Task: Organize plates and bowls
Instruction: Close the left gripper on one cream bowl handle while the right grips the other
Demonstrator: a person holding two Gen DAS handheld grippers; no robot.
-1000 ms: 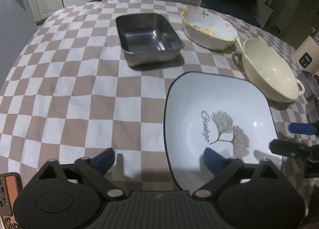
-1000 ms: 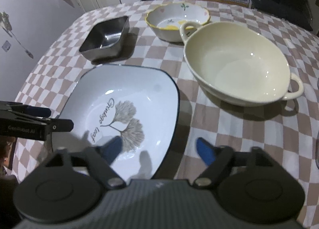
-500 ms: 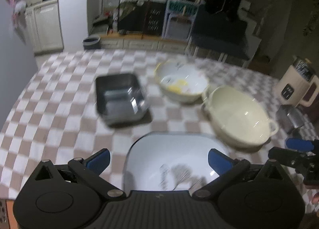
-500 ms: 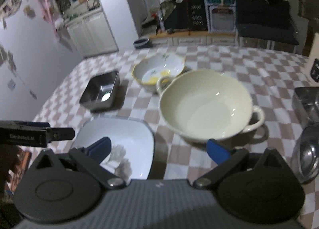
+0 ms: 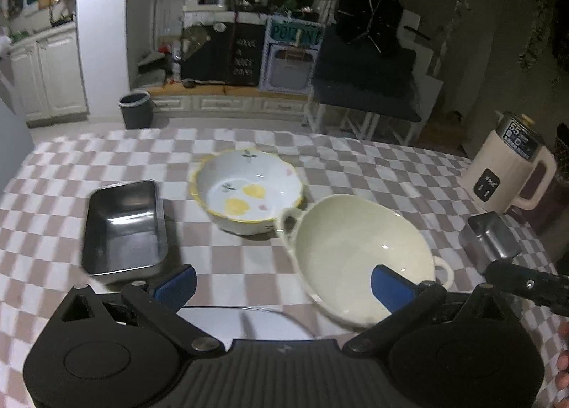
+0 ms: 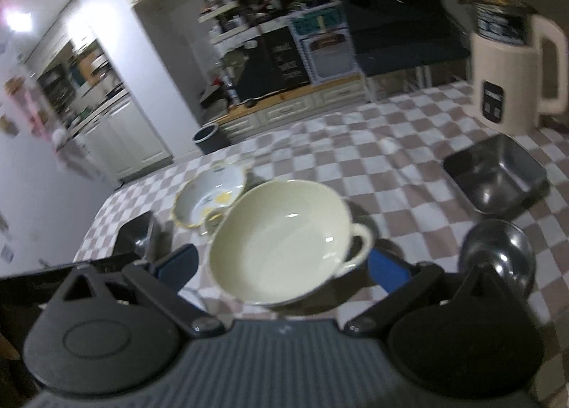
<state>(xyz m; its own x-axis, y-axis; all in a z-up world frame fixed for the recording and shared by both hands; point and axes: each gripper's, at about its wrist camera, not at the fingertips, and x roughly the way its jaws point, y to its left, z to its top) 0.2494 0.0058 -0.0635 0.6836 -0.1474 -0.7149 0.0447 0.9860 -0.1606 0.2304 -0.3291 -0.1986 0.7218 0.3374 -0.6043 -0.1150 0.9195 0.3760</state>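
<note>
A cream two-handled bowl (image 5: 359,251) stands on the checkered table (image 5: 355,166); it also shows in the right wrist view (image 6: 281,241). Behind it stands a white bowl with a yellow rim (image 5: 247,194), also in the right wrist view (image 6: 209,198). A steel rectangular tray (image 5: 124,226) lies at the left. The white square plate (image 5: 245,321) is mostly hidden under my left gripper (image 5: 282,283), which is open and empty. My right gripper (image 6: 282,266) is open and empty, raised in front of the cream bowl.
A cream electric kettle (image 6: 515,63) stands at the right back. A small steel square dish (image 6: 496,173) and a round steel bowl (image 6: 498,255) lie at the right. The right gripper's finger shows in the left wrist view (image 5: 526,283).
Both grippers have lifted and tilted up and away from the white square plate. The view now takes in the far table and the room. Both stay open.
</note>
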